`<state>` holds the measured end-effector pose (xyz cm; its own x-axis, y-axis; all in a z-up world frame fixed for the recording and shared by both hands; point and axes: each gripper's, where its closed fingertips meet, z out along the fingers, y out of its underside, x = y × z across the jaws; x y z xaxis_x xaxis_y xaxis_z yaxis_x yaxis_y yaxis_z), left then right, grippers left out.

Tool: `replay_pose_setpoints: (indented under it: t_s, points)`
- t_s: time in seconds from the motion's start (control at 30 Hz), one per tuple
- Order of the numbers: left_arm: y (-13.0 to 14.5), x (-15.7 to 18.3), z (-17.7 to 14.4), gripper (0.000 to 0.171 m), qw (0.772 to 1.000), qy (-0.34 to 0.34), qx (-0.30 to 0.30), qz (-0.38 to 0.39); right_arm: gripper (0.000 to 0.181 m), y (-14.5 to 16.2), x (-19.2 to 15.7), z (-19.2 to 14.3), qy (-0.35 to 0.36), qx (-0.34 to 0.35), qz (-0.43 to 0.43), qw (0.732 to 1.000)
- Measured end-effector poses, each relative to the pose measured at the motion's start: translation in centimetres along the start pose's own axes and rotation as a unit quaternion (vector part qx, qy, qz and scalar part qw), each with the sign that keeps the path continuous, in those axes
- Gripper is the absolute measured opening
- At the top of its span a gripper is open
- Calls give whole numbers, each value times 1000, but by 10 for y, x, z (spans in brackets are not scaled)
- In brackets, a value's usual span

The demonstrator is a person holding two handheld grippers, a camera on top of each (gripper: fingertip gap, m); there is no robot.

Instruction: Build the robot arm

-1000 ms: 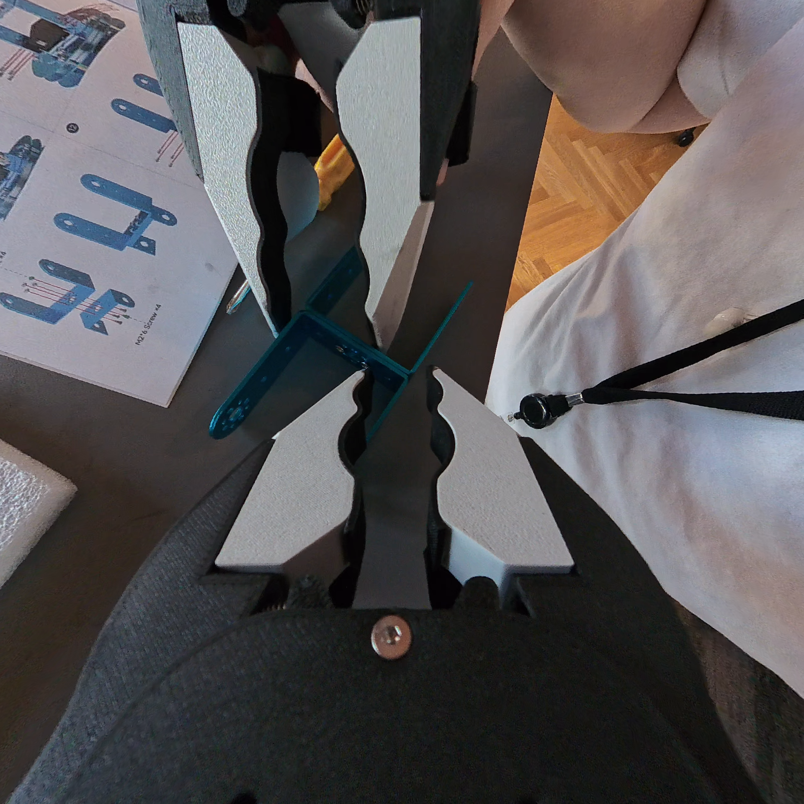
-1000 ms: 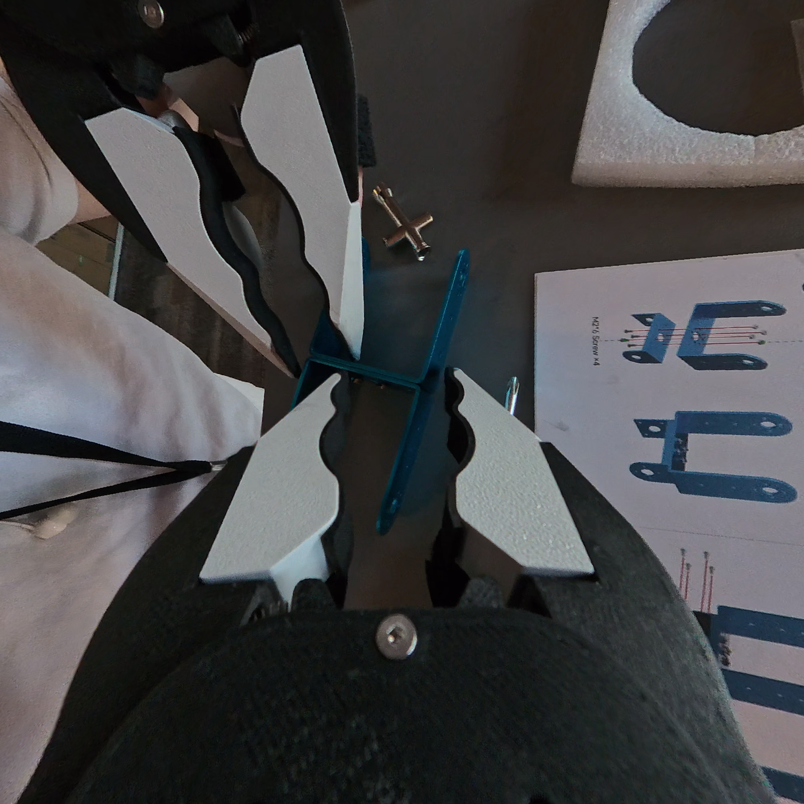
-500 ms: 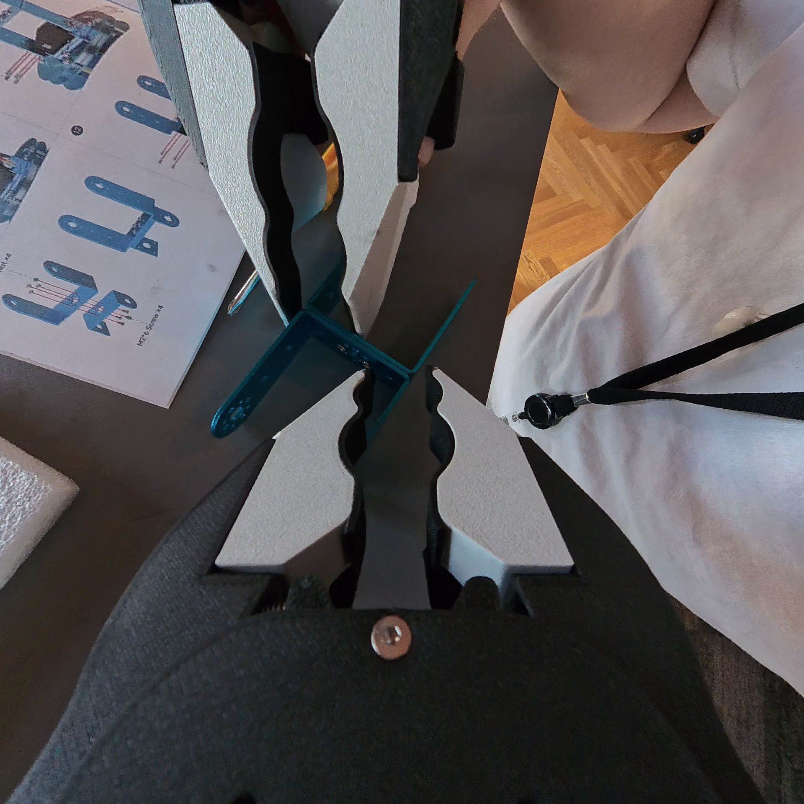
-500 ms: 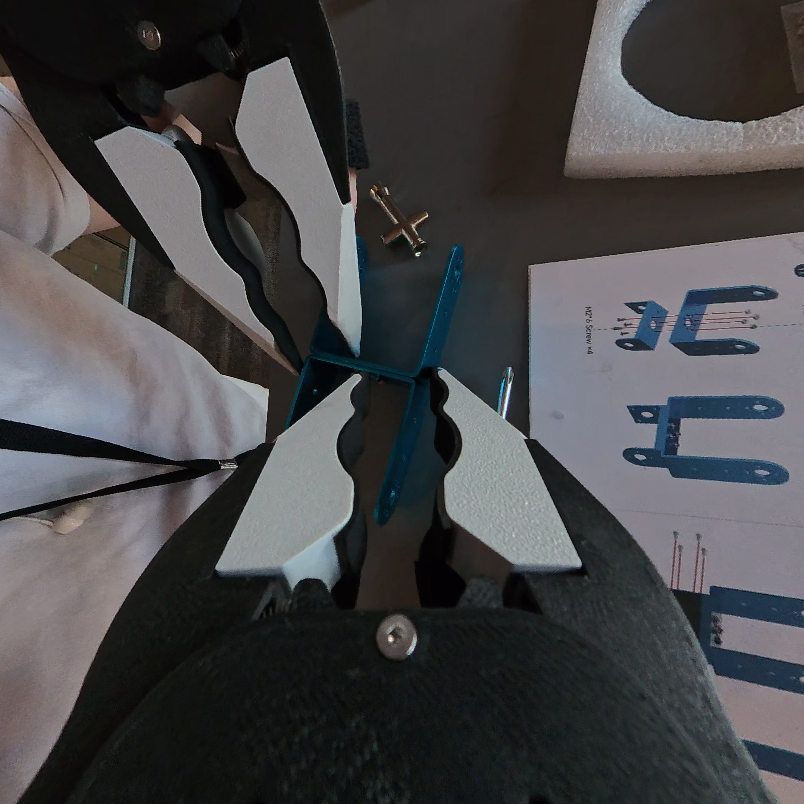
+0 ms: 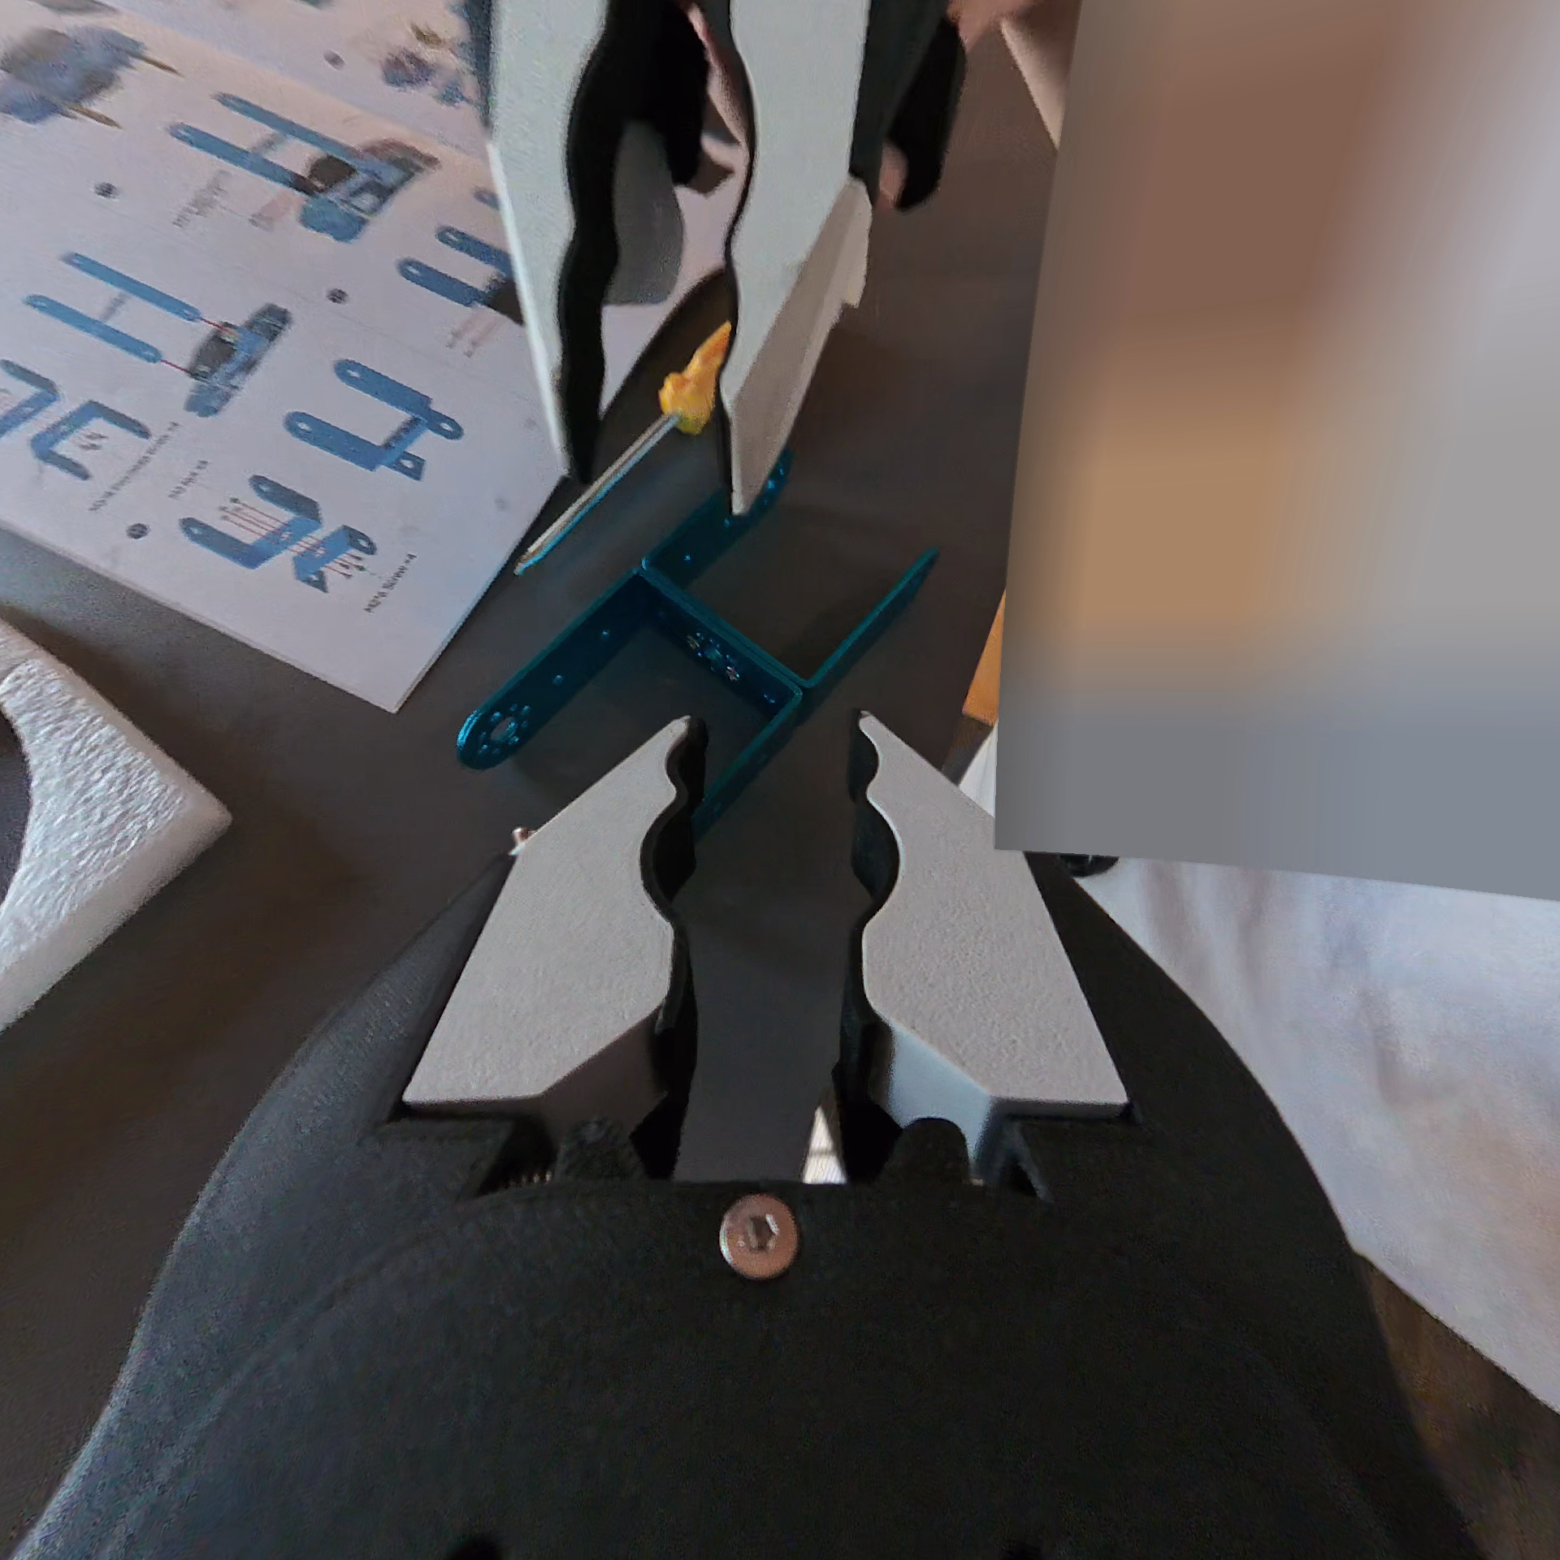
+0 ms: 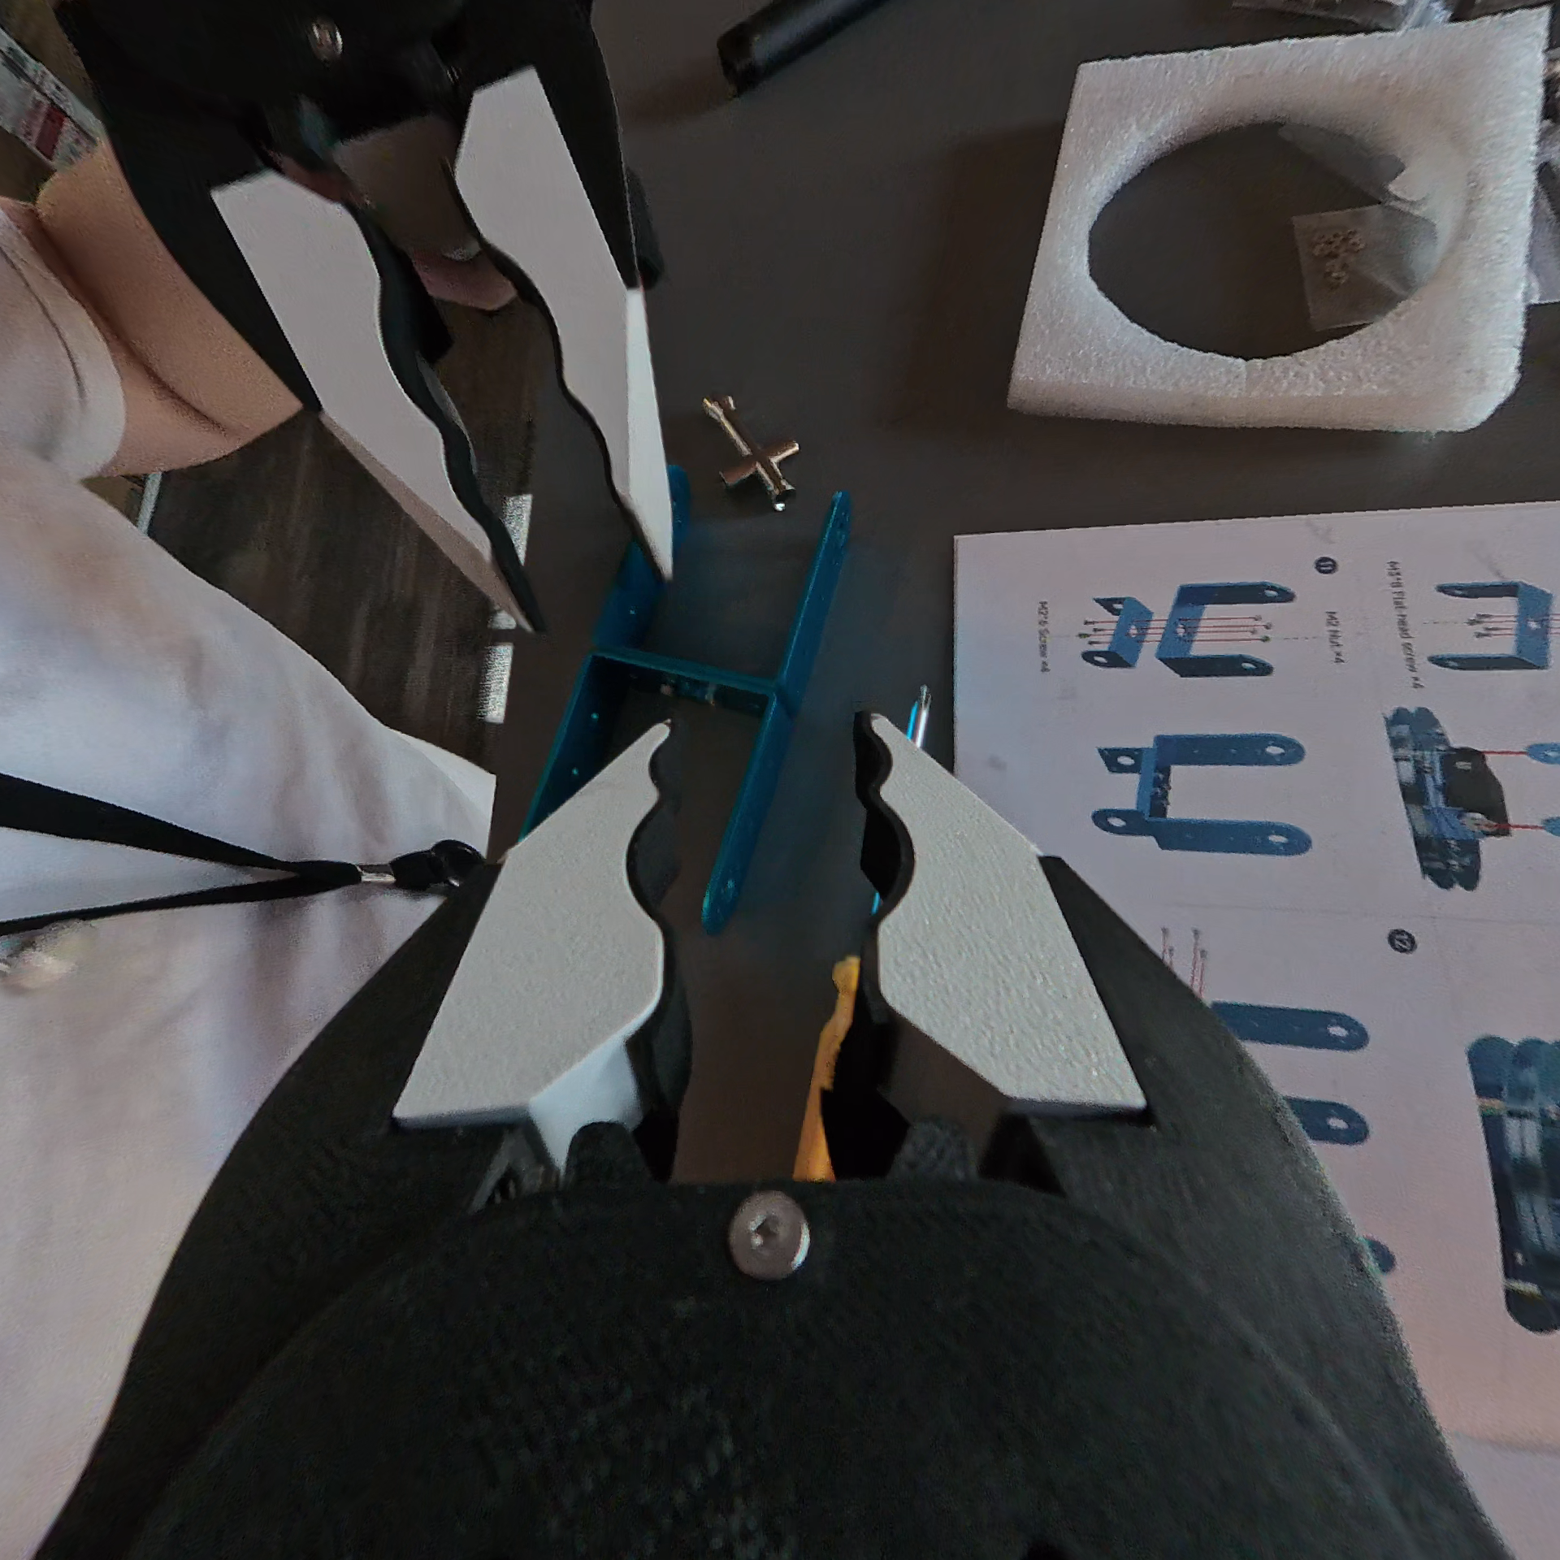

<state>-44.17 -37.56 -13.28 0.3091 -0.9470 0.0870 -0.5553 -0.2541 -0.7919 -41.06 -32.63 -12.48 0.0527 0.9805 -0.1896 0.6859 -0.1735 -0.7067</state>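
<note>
A blue metal H-shaped bracket (image 5: 717, 650) lies on the dark table (image 5: 253, 802); it also shows in the right wrist view (image 6: 692, 684). My left gripper (image 5: 772, 734) is open, and one bracket arm reaches just inside its tips beside the left finger (image 5: 574, 928). My right gripper (image 6: 764, 726) is open, with another bracket arm lying loose between its fingers. The two grippers face each other across the bracket; the right gripper (image 5: 663, 490) shows at the top of the left wrist view, and the left gripper (image 6: 595, 599) at the top of the right wrist view.
A yellow-handled screwdriver (image 5: 692, 388) lies under the right gripper, its tip (image 6: 920, 705) beside a printed instruction sheet (image 6: 1266, 760). A small metal cross wrench (image 6: 751, 456) and a white foam block with a round hole (image 6: 1266, 397) lie beyond. A person in white sits at the table edge. One gripper's finger ends stand about 6 cm off the other's.
Both grippers have drawn back from the bracket, so more of it shows. The right gripper's jaws narrowed around a bracket arm, then spread wider. The left jaws are slightly wider.
</note>
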Motion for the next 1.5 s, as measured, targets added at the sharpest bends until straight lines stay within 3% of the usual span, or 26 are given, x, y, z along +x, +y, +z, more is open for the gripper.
replay_pose_setpoints:
  t_s: [0.23,0.4,0.53,0.67,1.0,1.23,1.4,1.5]
  points:
    - [-16,-9,-20,24,992,-79,93,-37,37,16,0,-11,17,22,-12,1000]
    - [-23,-14,-12,17,987,-75,90,-110,26,-10,-17,-14,64,95,-102,988]
    - [-27,-12,-4,17,979,-56,81,-177,28,-2,-18,-10,125,90,-170,973]
    - [-28,-14,1,25,969,-51,76,-230,35,10,-14,-8,111,90,-125,982]
    - [-17,-23,4,16,961,-103,23,-254,32,15,-3,2,118,84,-61,988]
    - [-20,-21,-30,17,931,-148,156,-294,31,10,-4,6,117,51,-82,988]
    - [0,-21,-48,20,909,-175,207,-315,31,10,-3,-30,134,62,-93,985]
    - [9,-15,-53,21,894,-174,225,-347,31,14,-9,-34,104,69,-64,990]
